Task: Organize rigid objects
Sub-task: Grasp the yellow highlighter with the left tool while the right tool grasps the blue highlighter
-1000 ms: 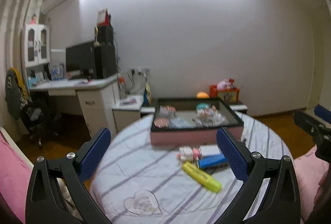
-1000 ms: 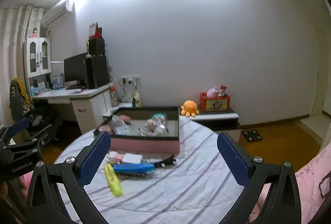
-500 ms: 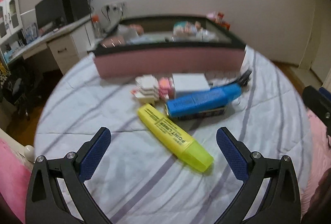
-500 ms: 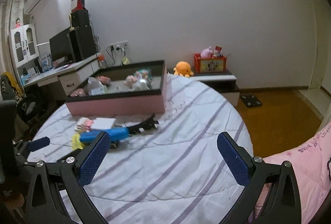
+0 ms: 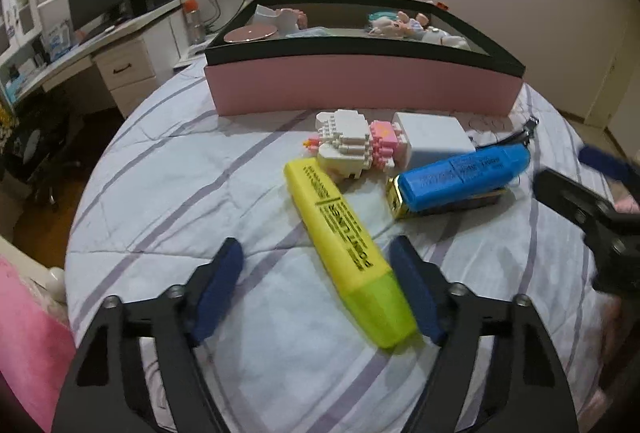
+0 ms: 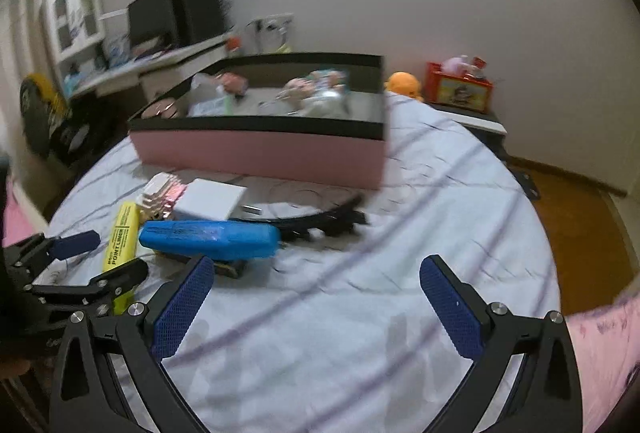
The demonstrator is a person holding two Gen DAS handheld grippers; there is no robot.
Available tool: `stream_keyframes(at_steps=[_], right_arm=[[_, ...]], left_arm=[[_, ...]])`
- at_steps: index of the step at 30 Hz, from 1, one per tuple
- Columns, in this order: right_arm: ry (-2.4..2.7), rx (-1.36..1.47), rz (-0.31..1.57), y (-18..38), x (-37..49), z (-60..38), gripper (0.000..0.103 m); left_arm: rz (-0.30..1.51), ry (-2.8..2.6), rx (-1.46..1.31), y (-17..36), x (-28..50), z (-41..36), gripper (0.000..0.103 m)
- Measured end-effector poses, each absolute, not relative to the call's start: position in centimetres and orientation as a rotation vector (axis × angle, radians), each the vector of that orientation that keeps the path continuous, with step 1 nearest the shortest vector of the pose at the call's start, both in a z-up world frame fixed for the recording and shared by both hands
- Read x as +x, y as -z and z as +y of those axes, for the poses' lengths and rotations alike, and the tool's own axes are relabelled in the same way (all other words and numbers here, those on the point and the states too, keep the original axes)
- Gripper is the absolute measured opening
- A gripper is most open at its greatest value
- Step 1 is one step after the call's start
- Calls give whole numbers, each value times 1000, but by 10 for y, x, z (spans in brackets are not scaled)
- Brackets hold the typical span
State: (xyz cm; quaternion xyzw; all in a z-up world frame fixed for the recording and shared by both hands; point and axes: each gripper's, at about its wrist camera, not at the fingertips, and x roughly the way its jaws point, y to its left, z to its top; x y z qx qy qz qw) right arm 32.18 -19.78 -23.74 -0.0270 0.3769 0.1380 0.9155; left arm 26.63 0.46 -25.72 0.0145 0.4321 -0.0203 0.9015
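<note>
We are seeing the long yellow plastic highlighter [image 5: 346,245] lying on the round striped bedspread [image 5: 180,173], its cap end partly hidden behind one blue pad. Our left gripper [image 5: 316,285] is closing its jaws around that cap end, not yet pressing. Our right gripper [image 6: 316,301] is holding its jaws wide over bare cloth. Beyond, a blue marker [image 5: 460,179] is covering a gold-edged thing we cannot identify, beside a white block toy [image 5: 348,147], a white charger [image 5: 434,141] and the pink box [image 5: 360,89].
</note>
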Motion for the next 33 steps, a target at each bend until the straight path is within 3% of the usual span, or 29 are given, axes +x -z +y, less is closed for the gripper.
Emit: stream_keyframes(at_steps=[3,6,12,17,20,23,26,33], right_arm=[[-317,-110,781,238,329,-182,103],[-351,-137,809,243,337,-170,103],[-420,-135,848,248,344,-158,102],[-460,-129,851,244,337,-146,67],[-457,-168,857,243,329,-133,52],[-443,-172,867,242,323,-129,46],[-452,-167,867,239,313,-129,39],[-518,-143,892,236,287,-114,39]], left_arm=[[875,47,28,255,257,12,39],[867,61,7,253,250,23,28],[870,45,-2,252,237,42,28],[870,56,8,251,227,46,29],[868,63,5,251,225,48,29],[869,70,-5,251,224,49,30],[874,79,-10,251,224,50,36],[870,86,-11,252,223,47,53]])
